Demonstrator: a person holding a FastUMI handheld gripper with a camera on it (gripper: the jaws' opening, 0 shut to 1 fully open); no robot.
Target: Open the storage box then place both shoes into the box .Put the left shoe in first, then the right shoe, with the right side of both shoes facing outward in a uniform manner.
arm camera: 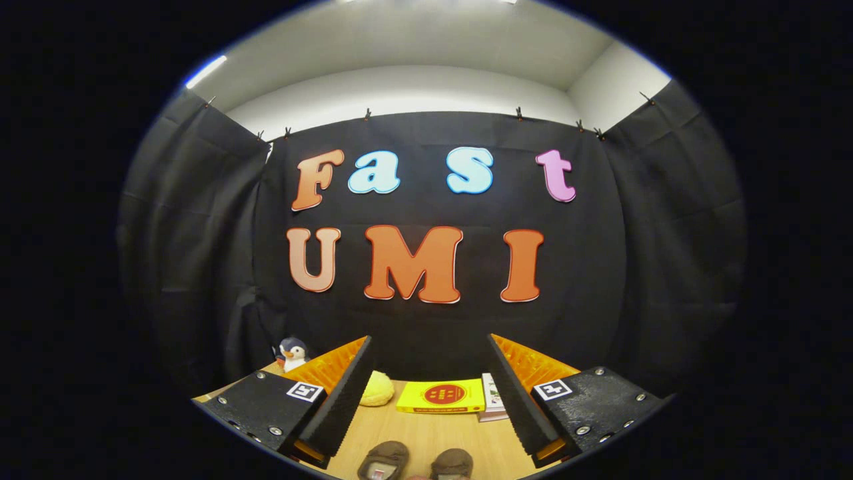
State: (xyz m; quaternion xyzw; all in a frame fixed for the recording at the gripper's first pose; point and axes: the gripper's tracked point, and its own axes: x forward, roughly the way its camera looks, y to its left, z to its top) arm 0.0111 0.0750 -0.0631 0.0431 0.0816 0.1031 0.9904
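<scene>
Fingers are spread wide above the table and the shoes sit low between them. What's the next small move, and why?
Probably tilt the gripper downward. Its fingers are open and hold nothing, aimed at the booth wall. The two brown shoes lie low between the fingers, partly cut off; a yellow box lies flat beyond them on the wooden table. I cannot tell whether that is the storage box, so a lower look should settle it.

Wooden table [426, 427] bearing a toy penguin [292, 353], a yellow bun-shaped object [376, 389], a yellow box [441, 396] and a book [492, 399] just beside it.
</scene>
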